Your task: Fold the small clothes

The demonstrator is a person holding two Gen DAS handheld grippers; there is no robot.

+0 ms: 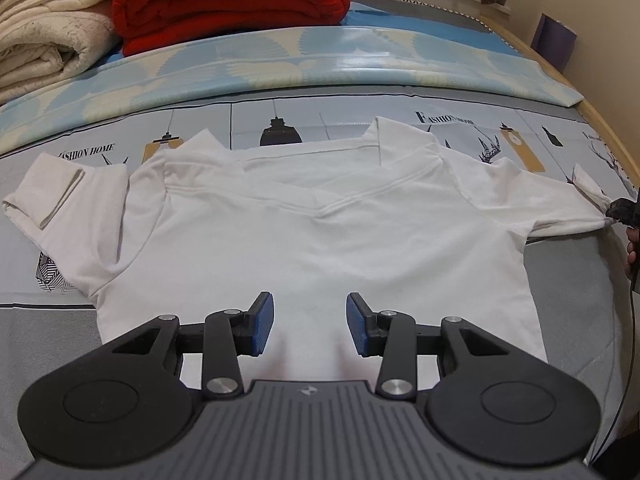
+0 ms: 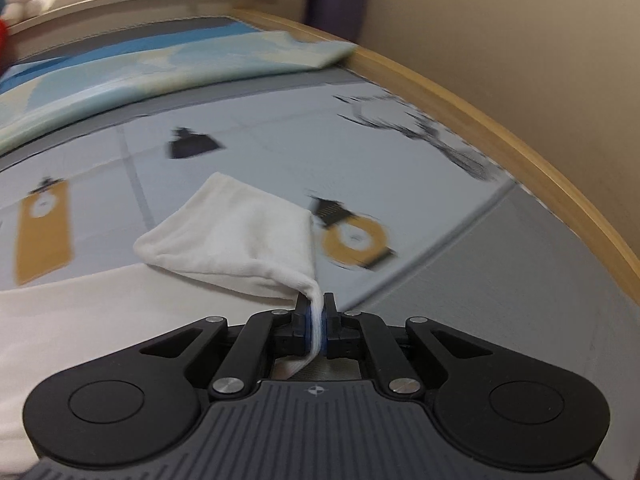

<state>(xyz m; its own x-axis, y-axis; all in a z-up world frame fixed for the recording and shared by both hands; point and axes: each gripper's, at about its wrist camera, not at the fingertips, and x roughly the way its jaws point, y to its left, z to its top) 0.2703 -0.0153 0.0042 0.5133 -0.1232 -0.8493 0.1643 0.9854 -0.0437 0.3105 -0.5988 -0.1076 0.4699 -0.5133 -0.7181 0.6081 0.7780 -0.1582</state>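
Note:
A white short-sleeved shirt (image 1: 312, 232) lies spread flat on the printed bed sheet (image 1: 360, 120), collar away from me. My left gripper (image 1: 310, 326) hovers over the shirt's lower middle, open, its blue pads (image 1: 262, 326) apart with nothing between them. In the left wrist view my right gripper (image 1: 622, 212) shows as a dark tip at the far right, pinching the end of the shirt's right sleeve. The right wrist view shows that gripper (image 2: 316, 326) shut on the white sleeve (image 2: 240, 240), the cloth bunched between the pads and lifted into a peak.
A folded red blanket (image 1: 228, 4) and a cream blanket (image 1: 48, 28) sit at the back left, behind a pale blue patterned cover (image 1: 320, 60). A wooden bed edge (image 2: 500, 128) and the wall run along the right. A purple bin (image 2: 336, 4) stands in the corner.

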